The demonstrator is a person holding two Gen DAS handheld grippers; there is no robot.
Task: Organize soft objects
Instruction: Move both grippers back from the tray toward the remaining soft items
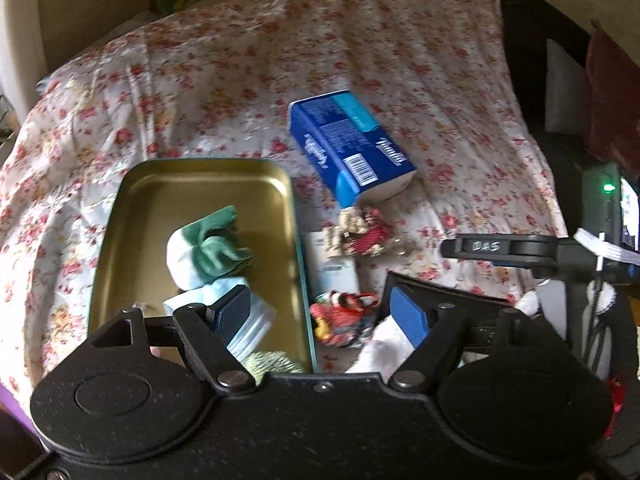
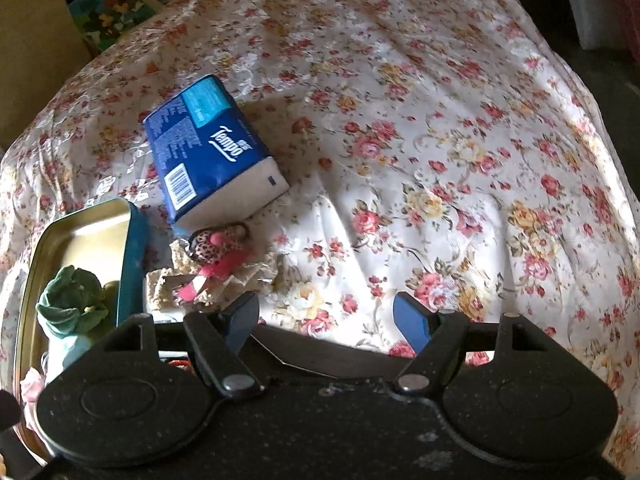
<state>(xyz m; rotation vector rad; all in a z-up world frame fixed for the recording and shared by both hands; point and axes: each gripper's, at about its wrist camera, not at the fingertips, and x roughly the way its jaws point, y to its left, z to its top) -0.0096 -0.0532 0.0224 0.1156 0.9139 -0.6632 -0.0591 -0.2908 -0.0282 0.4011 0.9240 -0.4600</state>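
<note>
A teal tin with a gold inside (image 1: 200, 184) lies on the flowered sheet. In it are a green and white soft bundle (image 1: 208, 248), a pale blue face mask (image 1: 256, 320) and a fuzzy green thing (image 1: 276, 364). My left gripper (image 1: 322, 316) hangs open over the tin's right edge, above a red patterned pouch (image 1: 344, 316). A white fluffy thing (image 1: 388, 344) lies by its right finger, untouched as far as I can see. My right gripper (image 2: 326, 320) stands open over bare sheet, right of a pink spotted soft item (image 2: 220, 248) and the tin (image 2: 80, 224).
A blue tissue pack (image 1: 348, 148) (image 2: 212, 148) lies beyond the tin. A small white packet (image 1: 332, 268) and beige crumpled wrapping (image 2: 176, 280) sit beside it. A black device with a green light (image 1: 600, 196) is at the right. The flowered sheet (image 2: 440, 160) spreads wide to the right.
</note>
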